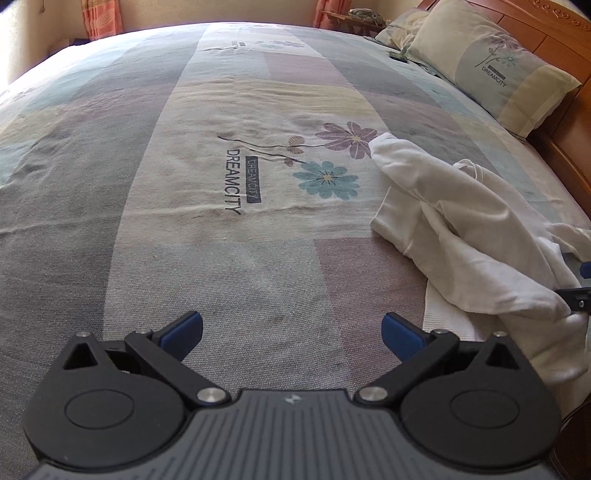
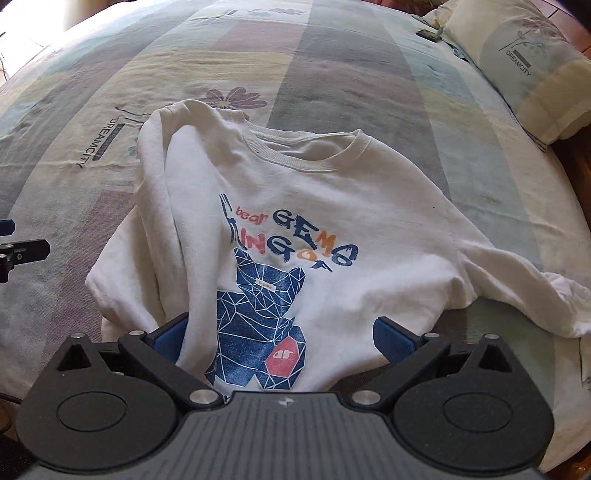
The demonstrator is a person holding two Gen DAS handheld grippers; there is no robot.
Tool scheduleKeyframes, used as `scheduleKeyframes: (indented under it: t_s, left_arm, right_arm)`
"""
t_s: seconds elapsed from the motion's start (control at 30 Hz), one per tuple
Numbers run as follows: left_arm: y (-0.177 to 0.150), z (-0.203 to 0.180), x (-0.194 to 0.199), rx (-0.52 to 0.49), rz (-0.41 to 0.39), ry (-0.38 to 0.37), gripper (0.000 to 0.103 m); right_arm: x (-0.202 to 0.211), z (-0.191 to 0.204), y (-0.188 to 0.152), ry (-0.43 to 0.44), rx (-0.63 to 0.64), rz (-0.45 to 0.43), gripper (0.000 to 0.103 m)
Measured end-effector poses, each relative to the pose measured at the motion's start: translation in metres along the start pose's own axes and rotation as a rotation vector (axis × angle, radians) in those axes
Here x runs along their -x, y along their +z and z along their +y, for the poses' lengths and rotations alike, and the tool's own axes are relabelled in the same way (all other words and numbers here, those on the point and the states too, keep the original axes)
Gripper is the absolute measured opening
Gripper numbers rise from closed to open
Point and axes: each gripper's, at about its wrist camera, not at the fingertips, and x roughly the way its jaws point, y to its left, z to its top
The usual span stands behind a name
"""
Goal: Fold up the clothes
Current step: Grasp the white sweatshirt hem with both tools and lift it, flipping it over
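Note:
A white sweatshirt with a blue geometric bear print and coloured lettering lies front up on the bed, collar pointing away. Its left sleeve is folded across the body, and the right sleeve trails off to the right. My right gripper is open over the lower hem, and the printed cloth lies between its blue pads. In the left wrist view the sweatshirt is a rumpled white heap at the right. My left gripper is open above bare bedspread, left of the garment, holding nothing.
The patchwork floral bedspread covers the whole bed. A pillow leans on the wooden headboard at the far right, with a small dark object beside it. Orange curtains hang behind the bed.

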Motion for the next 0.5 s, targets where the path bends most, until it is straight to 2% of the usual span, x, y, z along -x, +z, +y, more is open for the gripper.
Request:
scheduleKeyframes:
  t_s: [0.13,0.23,0.4,0.5]
  left_arm:
    - [0.003,-0.004,-0.003,-0.022,0.004,-0.033,0.102]
    - [0.006,-0.016,-0.007,-0.062,0.007,-0.074,0.102]
    - [0.01,-0.037,-0.013,-0.132,0.011,-0.145,0.102]
    - [0.013,-0.053,-0.017,-0.173,-0.016,-0.122,0.102]
  right_arm:
    - [-0.008,-0.017,0.001,-0.113,-0.114,-0.02,0.103]
    - [-0.007,-0.028,0.001,-0.133,-0.199,-0.026,0.103]
    - [0.01,-0.017,0.002,-0.022,-0.152,-0.081,0.103]
    - [0.02,-0.009,0.002,0.057,-0.114,-0.105,0.103]
